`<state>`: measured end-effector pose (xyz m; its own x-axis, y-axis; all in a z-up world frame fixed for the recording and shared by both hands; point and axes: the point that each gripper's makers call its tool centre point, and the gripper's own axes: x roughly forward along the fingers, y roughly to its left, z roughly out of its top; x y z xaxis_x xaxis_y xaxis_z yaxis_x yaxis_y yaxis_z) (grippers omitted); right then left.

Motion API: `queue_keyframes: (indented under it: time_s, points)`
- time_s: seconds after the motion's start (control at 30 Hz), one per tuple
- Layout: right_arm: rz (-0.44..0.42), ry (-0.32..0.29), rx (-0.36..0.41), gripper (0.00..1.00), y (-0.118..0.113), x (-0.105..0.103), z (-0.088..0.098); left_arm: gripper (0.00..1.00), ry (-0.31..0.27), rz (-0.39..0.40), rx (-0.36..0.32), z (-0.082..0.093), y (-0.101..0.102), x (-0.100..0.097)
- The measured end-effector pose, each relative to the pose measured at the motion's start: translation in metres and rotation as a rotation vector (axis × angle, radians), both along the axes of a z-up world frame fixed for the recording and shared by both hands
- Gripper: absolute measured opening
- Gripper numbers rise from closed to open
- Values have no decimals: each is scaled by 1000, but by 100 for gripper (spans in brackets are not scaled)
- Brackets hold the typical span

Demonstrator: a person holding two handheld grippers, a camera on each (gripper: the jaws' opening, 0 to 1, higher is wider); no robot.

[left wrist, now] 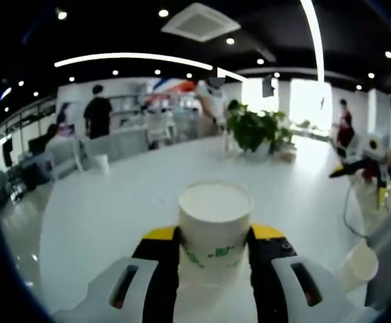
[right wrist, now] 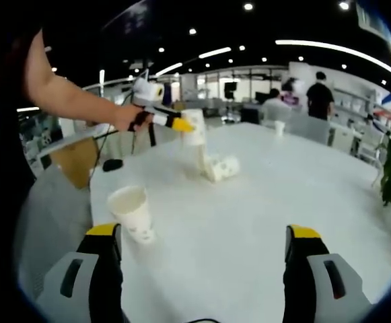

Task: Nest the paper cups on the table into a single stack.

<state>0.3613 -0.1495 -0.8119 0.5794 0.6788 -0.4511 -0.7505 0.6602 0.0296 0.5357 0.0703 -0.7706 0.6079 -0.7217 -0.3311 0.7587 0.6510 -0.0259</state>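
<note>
1. Our left tool has its jaws closed on a cup, upright, mouth up; in the right gripper view this tool holds the cup lifted above the table.
2. Our right tool is wide open and holds nothing, with bare table between its jaws.
3. A second cup stands upright near the table edge on our side, just ahead of the right tool's left jaw; it also shows low at the right of the left gripper view.
4. A third cup lies tipped on its side mid-table, under the lifted one; something leans beside it, but we cannot tell what.
5. Step, as we judge it: carrying the first cup to nest it.
6. Next calls for lining the held cup's base over an upright cup's mouth and lowering it straight; the right tool could steady that cup or right the tipped one.
</note>
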Motion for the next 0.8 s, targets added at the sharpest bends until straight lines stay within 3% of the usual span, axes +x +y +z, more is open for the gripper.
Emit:
queue_keyframes:
  time_s: [0.8]
  points:
    - [2, -33, 10, 99, 1, 1, 13, 38, -19, -72, -20, 32, -19, -21]
